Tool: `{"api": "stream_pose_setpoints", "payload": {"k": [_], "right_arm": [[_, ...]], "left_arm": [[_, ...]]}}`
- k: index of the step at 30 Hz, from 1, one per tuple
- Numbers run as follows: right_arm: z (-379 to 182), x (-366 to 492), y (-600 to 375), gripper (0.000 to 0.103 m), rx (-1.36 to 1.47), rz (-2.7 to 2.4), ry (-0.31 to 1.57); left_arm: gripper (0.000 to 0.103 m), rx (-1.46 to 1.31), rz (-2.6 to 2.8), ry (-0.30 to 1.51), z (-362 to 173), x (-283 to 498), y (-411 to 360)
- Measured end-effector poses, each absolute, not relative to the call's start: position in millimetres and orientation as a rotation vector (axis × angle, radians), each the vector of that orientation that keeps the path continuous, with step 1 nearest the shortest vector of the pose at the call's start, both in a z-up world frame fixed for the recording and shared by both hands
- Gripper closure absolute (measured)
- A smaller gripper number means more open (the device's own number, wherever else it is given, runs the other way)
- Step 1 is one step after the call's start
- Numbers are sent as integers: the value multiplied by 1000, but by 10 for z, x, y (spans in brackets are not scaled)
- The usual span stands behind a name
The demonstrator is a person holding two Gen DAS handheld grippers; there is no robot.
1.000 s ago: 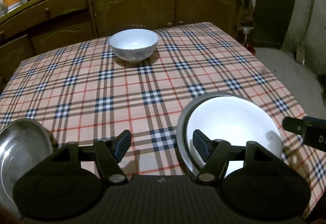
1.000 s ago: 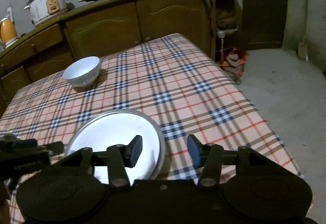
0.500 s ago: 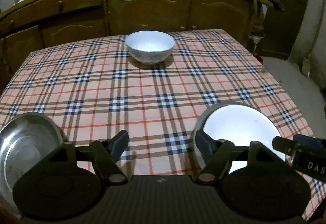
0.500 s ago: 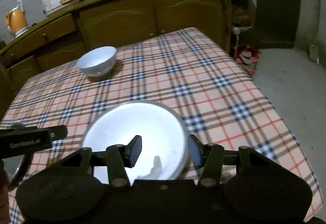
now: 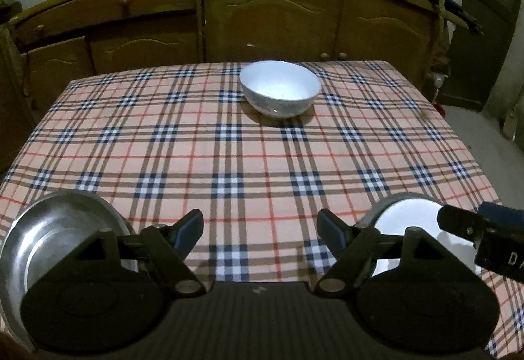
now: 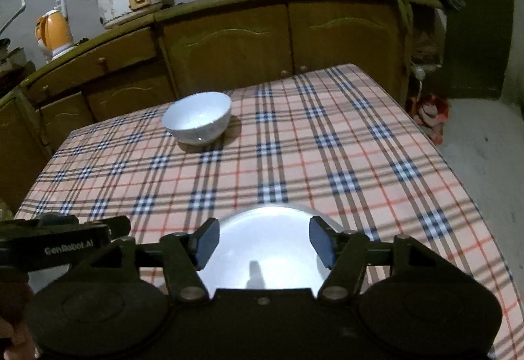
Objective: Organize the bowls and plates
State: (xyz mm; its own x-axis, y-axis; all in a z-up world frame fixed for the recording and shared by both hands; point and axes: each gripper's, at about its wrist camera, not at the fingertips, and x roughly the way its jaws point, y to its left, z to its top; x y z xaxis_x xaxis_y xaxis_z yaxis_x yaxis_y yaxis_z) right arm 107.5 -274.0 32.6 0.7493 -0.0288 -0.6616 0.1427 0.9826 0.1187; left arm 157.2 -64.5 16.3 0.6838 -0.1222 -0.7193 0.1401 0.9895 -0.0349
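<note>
Both hand-held grippers are seen with jaws opening and nothing gripped: the left hand-held gripper [image 5: 260, 227] is held over bare checked cloth, the right hand-held gripper [image 6: 263, 242] just above a white plate [image 6: 262, 258] at the near edge of the worktop [image 6: 360, 147]. A steel bowl [image 5: 55, 242] is set at the near left corner, partly hidden, so its depth cannot be judged. A white bowl [image 5: 280, 91] is placed well apart, near the far edge, before wooden cabinets [image 5: 278, 22].
</note>
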Motion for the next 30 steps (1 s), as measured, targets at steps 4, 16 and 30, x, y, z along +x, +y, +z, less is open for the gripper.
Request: {"api": "stream_pose_setpoints", "payload": {"k": [4, 16, 30], "right_arm": [[375, 1227, -2678, 23, 143, -106, 711], [445, 1703, -2574, 23, 126, -55, 701], [366, 2423, -2643, 23, 153, -25, 713]], "left_arm": [[25, 23, -135, 797, 194, 1655, -614], [23, 39, -114, 781, 226, 1975, -590], [23, 45, -77, 789, 142, 2571, -538]]}}
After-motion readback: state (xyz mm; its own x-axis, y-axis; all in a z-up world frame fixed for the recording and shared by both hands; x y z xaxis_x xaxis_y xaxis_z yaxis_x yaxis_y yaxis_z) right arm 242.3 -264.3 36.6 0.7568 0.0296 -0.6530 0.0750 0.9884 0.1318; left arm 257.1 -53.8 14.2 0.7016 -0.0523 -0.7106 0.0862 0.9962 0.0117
